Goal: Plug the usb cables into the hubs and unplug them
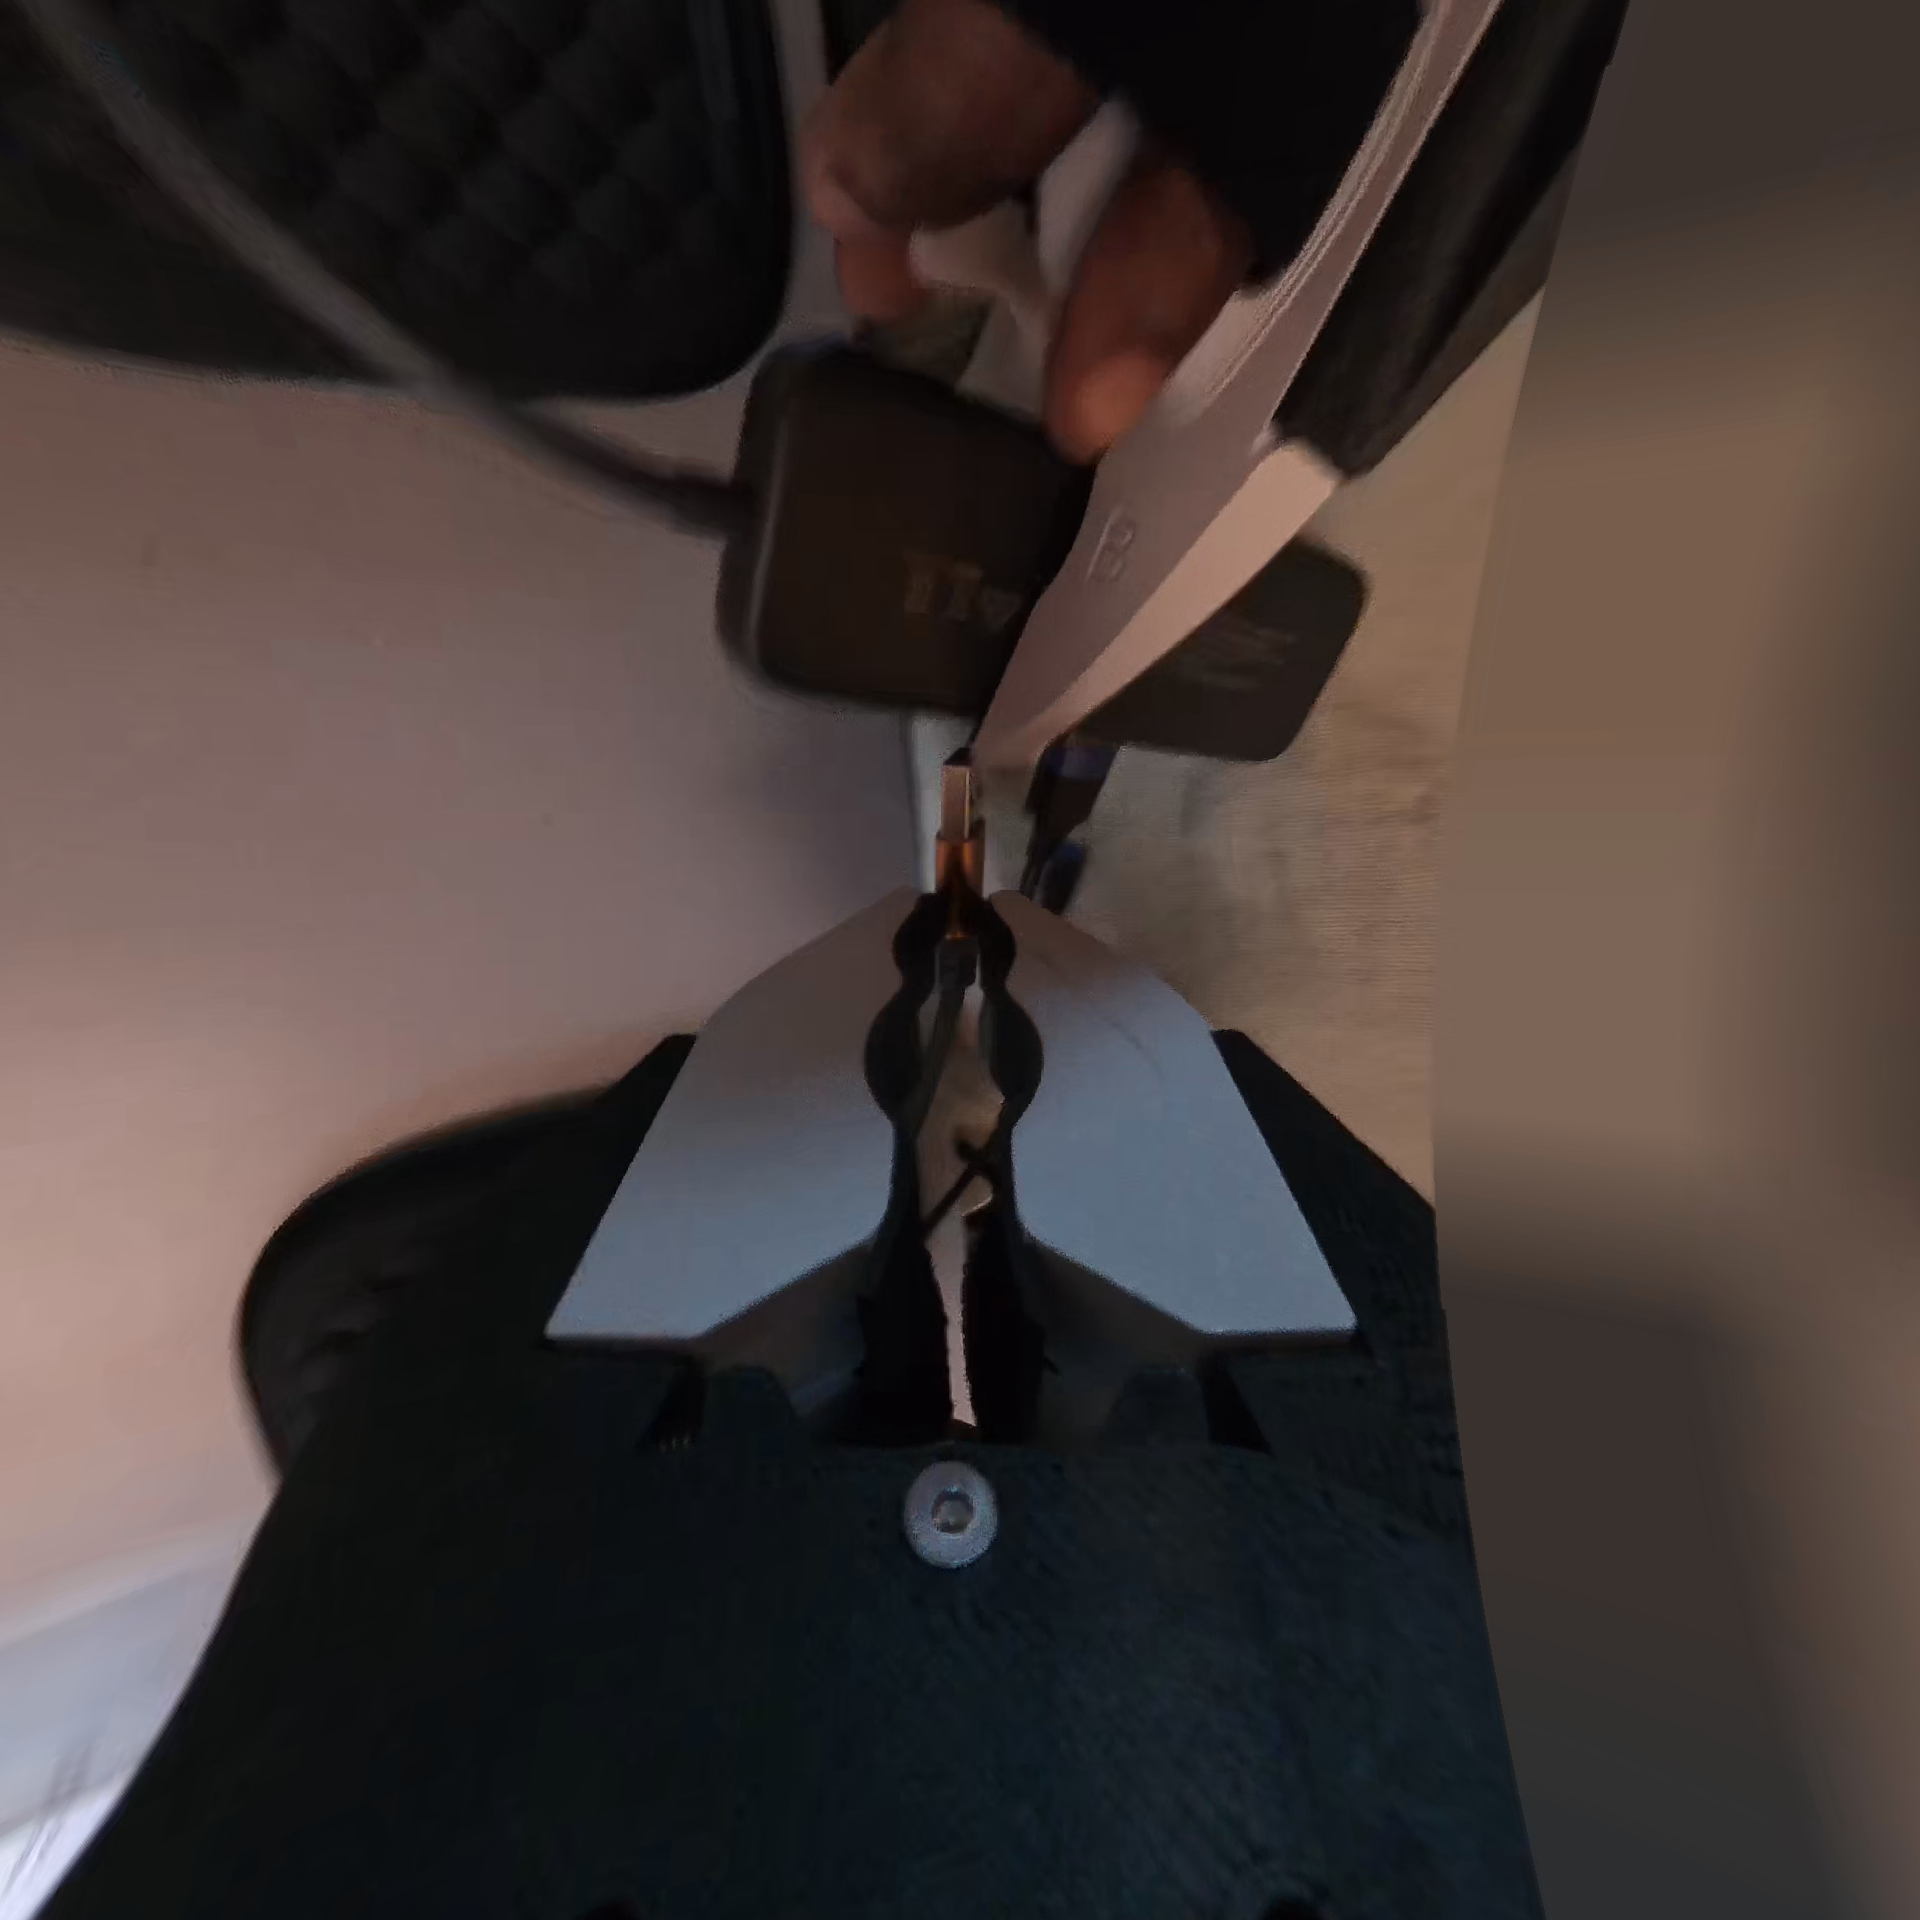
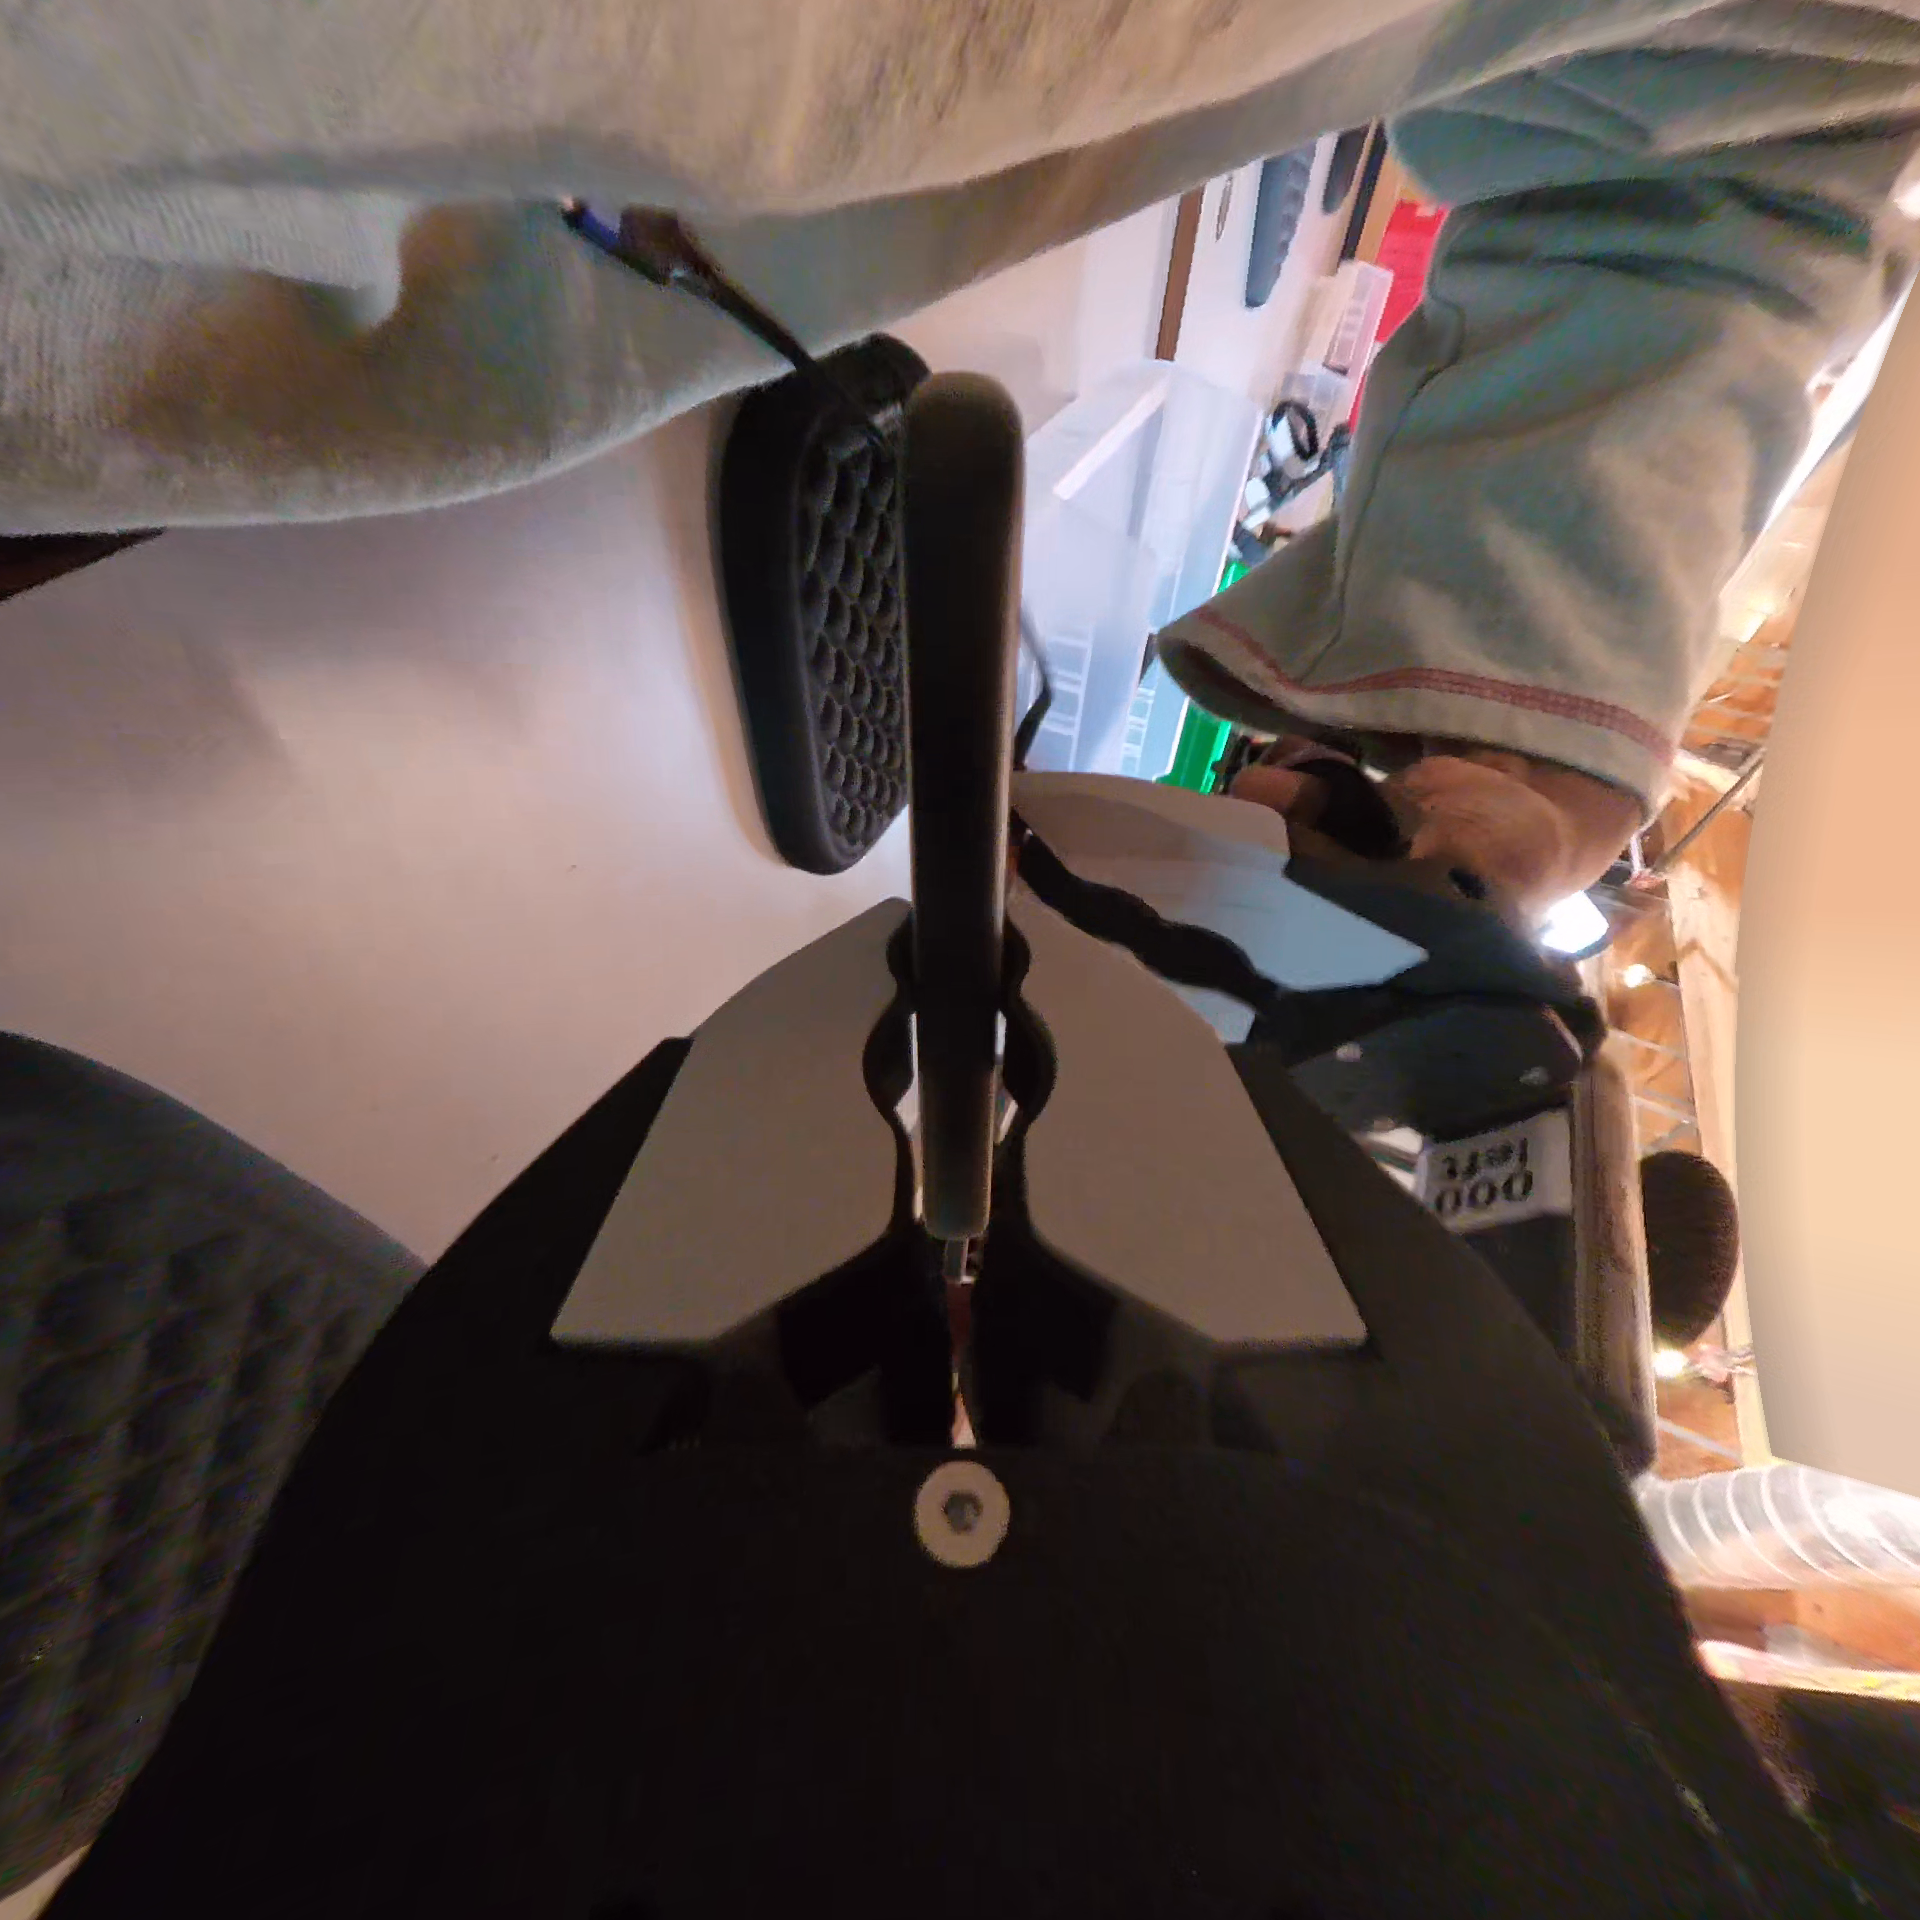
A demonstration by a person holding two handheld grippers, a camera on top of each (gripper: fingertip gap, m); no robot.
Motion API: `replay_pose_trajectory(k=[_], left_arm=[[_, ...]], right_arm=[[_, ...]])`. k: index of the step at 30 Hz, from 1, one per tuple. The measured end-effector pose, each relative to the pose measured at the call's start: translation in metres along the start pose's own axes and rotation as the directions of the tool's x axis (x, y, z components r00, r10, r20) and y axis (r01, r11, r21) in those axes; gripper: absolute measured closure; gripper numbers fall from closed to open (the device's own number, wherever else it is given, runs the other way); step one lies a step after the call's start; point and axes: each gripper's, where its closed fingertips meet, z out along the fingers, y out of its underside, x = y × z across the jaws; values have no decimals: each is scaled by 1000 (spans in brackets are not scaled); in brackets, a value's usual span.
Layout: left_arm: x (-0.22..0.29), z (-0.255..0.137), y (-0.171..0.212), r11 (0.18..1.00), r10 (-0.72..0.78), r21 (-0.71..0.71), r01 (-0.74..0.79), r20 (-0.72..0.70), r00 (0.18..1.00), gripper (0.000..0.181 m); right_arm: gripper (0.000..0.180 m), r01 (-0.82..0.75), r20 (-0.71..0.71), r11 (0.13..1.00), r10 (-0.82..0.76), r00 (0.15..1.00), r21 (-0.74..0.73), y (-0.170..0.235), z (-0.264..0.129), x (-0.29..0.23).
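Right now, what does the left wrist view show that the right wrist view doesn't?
Left only: the left gripper shut on an orange USB plug, metal tip aimed at the black hub's edge, and a blue plug nearby.
Right only: the hub edge-on, clamped in the right gripper, plus cluttered shelves.
Both: the hub and the white table.

The plug (image 1: pixel 958 831) sits pinched between the left fingertips (image 1: pixel 1023 914), pointing ahead at the hub (image 1: pixel 894 540), which lies just beyond them. The right fingers (image 2: pixel 1091 1039) clamp that hub (image 2: pixel 961 644) edgewise; a pad (image 2: pixel 821 623) lies to its left.
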Motion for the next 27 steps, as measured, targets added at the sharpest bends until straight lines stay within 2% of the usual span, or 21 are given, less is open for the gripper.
replay_pose_trajectory(k=[3,6,9,10,13,15,19,23,27], left_arm=[[-47,-11,42,991,-64,-100,85,197,978,173],[-90,-1,74,974,-211,-20,225,278,937,172],[-113,14,83,959,-281,115,258,304,910,170],[-120,14,85,960,-276,142,241,353,894,161],[-125,8,83,971,-215,201,128,505,836,151],[-129,1,87,986,-127,168,21,651,748,140],[-122,-11,87,984,-56,135,-113,849,526,134],[-106,-5,85,968,-23,111,-226,932,363,135],[-108,5,83,953,-39,134,-272,944,327,144]], right_arm=[[167,-88,-43,996,86,995,-31,17,-4,-7],[167,-172,-116,984,166,979,-41,30,-11,-7],[168,-215,-142,974,204,969,-67,37,-15,-12],[168,-227,-143,971,215,966,-73,38,-16,-14],[168,-253,-158,963,237,959,-91,42,-21,-17],[168,-273,-183,958,253,950,-89,44,-24,-16],[168,-305,-221,948,279,934,-91,45,-28,-17],[168,-327,-235,942,302,924,-77,45,-28,-19],[168,-336,-259,940,310,915,-62,44,-28,-16]])
